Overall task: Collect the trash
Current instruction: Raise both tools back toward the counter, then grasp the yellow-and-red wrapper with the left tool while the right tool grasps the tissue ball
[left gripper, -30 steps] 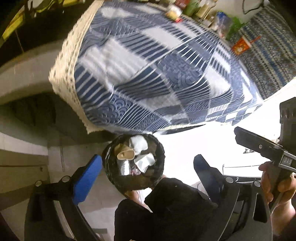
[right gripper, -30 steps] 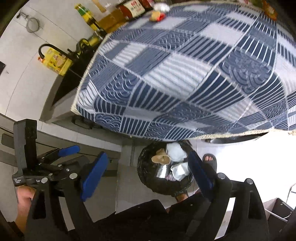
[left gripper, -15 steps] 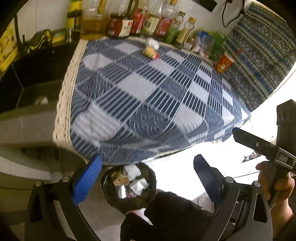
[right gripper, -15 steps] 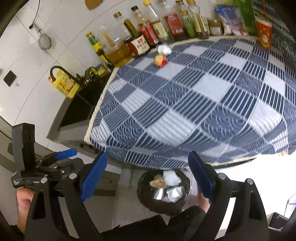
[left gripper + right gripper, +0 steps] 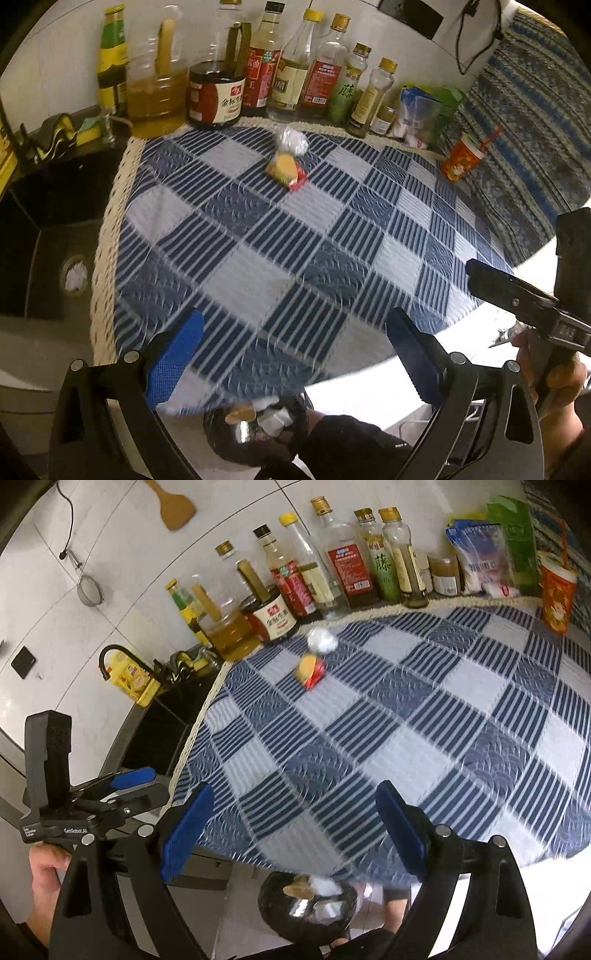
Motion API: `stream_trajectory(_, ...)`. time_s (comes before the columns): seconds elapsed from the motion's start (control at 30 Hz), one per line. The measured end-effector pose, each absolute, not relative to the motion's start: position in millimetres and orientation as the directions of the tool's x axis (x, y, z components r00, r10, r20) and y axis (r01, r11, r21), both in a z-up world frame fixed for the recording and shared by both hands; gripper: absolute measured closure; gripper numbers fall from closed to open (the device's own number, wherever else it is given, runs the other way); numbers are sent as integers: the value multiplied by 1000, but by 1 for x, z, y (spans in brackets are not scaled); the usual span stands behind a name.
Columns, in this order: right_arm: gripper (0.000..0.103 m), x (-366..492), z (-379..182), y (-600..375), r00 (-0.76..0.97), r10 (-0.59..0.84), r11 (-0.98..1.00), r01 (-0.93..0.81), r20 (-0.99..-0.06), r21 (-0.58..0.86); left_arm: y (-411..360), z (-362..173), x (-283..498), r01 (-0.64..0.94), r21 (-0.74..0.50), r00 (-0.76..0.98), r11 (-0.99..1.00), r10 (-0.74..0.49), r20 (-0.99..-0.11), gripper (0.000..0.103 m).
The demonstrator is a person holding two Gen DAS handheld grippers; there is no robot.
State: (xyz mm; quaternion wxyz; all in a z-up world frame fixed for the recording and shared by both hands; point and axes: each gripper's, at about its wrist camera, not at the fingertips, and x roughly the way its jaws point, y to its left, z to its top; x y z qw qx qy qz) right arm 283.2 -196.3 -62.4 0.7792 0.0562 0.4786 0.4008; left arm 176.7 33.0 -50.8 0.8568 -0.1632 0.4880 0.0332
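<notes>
A crumpled yellow and red wrapper (image 5: 286,170) (image 5: 310,670) lies far back on the blue checked tablecloth (image 5: 295,240) (image 5: 406,738), with a clear crumpled bag (image 5: 291,141) (image 5: 322,639) just behind it. On the floor below the table's near edge stands a black-lined trash bin (image 5: 255,428) (image 5: 308,908) holding paper scraps and foil. My left gripper (image 5: 295,358) stands open above the near table edge, nothing between its blue pads. My right gripper (image 5: 295,830) is open too and holds nothing. Both are well short of the wrapper.
A row of sauce and oil bottles (image 5: 266,74) (image 5: 332,576) lines the back wall. An orange cup (image 5: 461,158) (image 5: 557,598) stands at the right. A dark sink (image 5: 44,236) lies left of the table. The person's dark trouser leg (image 5: 343,443) and foot are beside the bin.
Both grippers have risen and tilted up from over the bin; the tabletop, wrapper and bottles now fill the views and the bin has dropped to the bottom edge. Jaws stayed open.
</notes>
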Motion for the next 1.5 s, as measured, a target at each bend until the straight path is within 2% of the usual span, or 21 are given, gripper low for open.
stream_trajectory(0.53,15,406,-82,-202,140,713,600,-629,-687,494,42,-86,322,-337,-189,449,922,-19,-893,8)
stream_trajectory(1.17,15,469,-121,-211,57,723,577,-598,-689,557,51,-131,406,-385,-85,343,919,57,-937,8)
stream_trajectory(1.23,15,473,-125,-213,48,721,577,-593,-691,561,54,-137,411,-394,-74,327,916,65,-943,17)
stream_trajectory(1.33,15,478,-130,-215,45,717,582,-587,-695,563,59,-146,416,-400,-65,312,914,69,-948,19)
stream_trajectory(1.5,15,486,-134,-217,43,720,586,-572,-693,574,60,-155,420,-395,-53,293,917,71,-953,31)
